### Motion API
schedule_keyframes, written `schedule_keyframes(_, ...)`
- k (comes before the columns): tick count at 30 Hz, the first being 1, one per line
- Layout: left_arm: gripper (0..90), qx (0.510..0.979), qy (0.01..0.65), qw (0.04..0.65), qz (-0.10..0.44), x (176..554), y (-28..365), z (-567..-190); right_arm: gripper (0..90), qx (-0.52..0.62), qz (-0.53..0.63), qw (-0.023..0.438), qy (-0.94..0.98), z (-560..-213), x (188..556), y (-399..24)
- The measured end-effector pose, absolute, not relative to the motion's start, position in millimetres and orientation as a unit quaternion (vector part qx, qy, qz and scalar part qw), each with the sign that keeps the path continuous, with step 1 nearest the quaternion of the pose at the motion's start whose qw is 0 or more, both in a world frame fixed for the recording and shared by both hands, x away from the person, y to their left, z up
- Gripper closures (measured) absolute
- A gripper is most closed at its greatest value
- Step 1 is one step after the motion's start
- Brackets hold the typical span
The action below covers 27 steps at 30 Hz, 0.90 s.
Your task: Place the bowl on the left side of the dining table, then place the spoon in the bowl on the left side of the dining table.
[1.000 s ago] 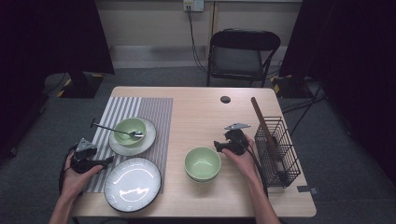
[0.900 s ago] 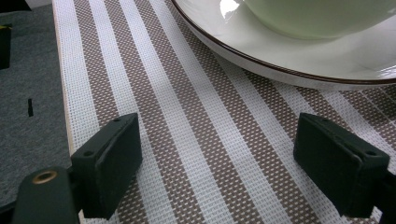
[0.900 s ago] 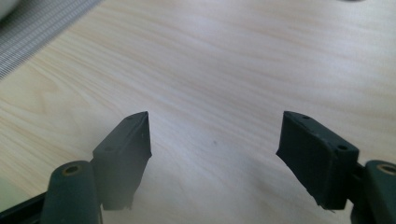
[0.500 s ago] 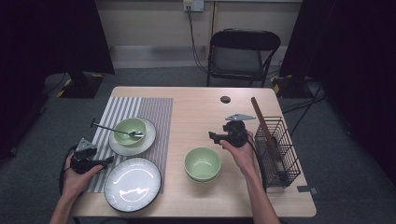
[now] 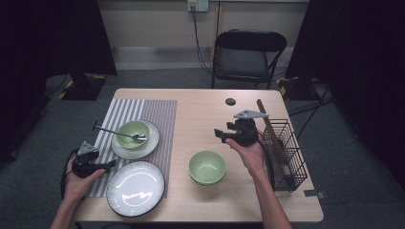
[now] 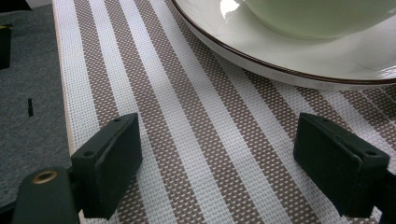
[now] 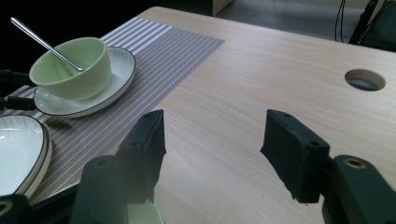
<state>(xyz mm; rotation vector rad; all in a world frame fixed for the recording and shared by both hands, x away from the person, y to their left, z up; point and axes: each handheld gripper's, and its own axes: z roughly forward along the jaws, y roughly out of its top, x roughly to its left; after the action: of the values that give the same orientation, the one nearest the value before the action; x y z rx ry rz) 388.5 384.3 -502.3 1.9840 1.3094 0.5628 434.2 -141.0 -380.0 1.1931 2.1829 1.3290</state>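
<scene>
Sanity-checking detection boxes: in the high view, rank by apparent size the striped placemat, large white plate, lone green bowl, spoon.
1. striped placemat
2. large white plate
3. lone green bowl
4. spoon
No ties; all lie at similar distance from the camera.

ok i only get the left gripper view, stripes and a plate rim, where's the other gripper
observer: the right gripper is held above bare table, just beyond a green bowl. its jaws have just been closing, with nothing between them.
operator: anything in the bowl on my plate
observer: a spoon, its handle sticking out over the mat.
operator: what's past that right hand
observer: a black wire rack at the table's right edge.
</scene>
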Motion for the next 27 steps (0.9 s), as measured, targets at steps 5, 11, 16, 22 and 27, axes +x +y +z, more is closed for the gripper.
schedule_keyframes(5,14.9,0.763,0.504,0.342,0.217,388.6,384.4,-502.3,43.5,0.401,0.487,0.170,0.757,-360.7,426.0,-152.0)
schedule_keyframes(11,14.9,0.763,0.504,0.342,0.217,388.5,384.4,-502.3,42.9,0.392,0.492,0.179,0.757,-343.7,419.2,-163.0)
schedule_keyframes(16,14.9,0.763,0.504,0.343,0.216,388.5,384.3,-502.4,44.0,0.395,0.488,0.182,0.756,-337.6,417.7,-170.3)
schedule_keyframes(22,14.9,0.763,0.504,0.343,0.216,388.5,384.3,-502.4,45.0,0.399,0.492,0.187,0.751,-331.2,415.9,-184.1)
schedule_keyframes(27,14.9,0.763,0.504,0.343,0.216,388.5,384.3,-502.4,45.0,0.404,0.493,0.191,0.746,-328.4,415.5,-194.7)
